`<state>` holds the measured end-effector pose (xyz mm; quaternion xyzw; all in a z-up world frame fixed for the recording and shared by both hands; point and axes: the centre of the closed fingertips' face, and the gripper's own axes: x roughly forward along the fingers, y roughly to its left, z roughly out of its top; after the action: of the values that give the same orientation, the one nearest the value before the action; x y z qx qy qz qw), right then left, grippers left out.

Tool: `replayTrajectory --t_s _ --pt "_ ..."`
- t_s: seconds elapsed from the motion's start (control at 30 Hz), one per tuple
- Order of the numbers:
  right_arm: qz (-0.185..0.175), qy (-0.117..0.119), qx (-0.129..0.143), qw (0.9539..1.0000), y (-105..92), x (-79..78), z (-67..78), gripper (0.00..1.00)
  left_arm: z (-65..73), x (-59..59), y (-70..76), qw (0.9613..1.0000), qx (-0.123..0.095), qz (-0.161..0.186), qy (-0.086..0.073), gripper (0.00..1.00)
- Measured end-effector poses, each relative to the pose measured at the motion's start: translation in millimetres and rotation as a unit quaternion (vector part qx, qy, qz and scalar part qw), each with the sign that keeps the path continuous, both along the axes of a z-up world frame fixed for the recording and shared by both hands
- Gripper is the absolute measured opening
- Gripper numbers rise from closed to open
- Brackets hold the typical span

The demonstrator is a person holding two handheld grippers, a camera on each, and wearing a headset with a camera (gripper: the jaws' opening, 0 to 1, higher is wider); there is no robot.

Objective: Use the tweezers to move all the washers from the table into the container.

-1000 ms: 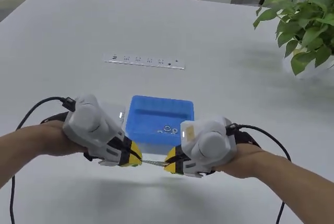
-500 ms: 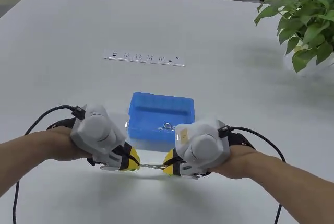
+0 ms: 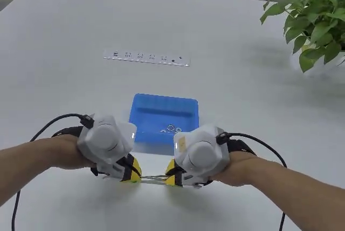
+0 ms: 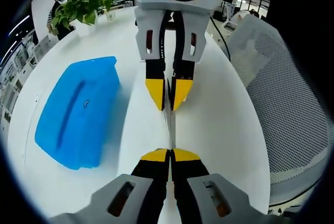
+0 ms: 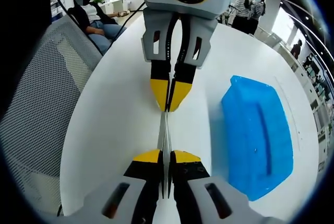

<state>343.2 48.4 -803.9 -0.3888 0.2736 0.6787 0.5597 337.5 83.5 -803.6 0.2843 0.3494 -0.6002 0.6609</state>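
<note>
Two: left gripper (image 4: 170, 156), right gripper (image 5: 162, 157), both clamped on tweezers (image 4: 169, 127).

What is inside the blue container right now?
A small cluster of metal washers lies toward the near side of the container. The right gripper covers its near right corner, so anything there is hidden.

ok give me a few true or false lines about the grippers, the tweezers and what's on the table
1. The left gripper and the right gripper each clamp one end of the tweezers. True.
2. The blue container is empty. False: several washers lie in it.
3. A power strip lies on the table beyond the container. True.
4. The plant stands at the person's left. False: it is at the far right.
</note>
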Motion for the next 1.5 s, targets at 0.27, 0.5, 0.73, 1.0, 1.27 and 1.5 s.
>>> replayTrajectory --t_s 0.27,0.5,0.73,1.0,1.27,1.5 --pt "-0.004 0.004 -0.001 1.0 0.3 0.4 -3.9 0.09 -2.1 0.3 0.2 1.0 0.0 0.005 0.008 0.05" --pt "-0.004 0.007 0.002 1.0 5.5 -0.8 -3.2 0.09 -2.0 -0.9 5.4 0.9999 0.004 0.007 0.015 0.05" --pt "-0.005 0.005 0.003 1.0 5.6 -1.4 -3.9 0.1 -1.8 -1.9 9.1 0.9997 0.01 0.011 0.019 0.07" --pt "-0.009 0.001 0.012 0.9999 6.2 -0.1 -3.3 0.18 -1.3 -7.0 11.0 0.9996 0.012 0.013 0.021 0.14" --pt "-0.017 -0.022 0.025 0.9993 4.2 1.6 1.9 0.25 6.3 -3.0 17.6 0.9992 0.003 0.039 0.01 0.3" --pt "-0.055 -0.023 0.049 0.9971 1.3 7.7 15.0 0.32 18.9 -1.6 21.4 0.9963 -0.033 0.078 0.014 0.41"
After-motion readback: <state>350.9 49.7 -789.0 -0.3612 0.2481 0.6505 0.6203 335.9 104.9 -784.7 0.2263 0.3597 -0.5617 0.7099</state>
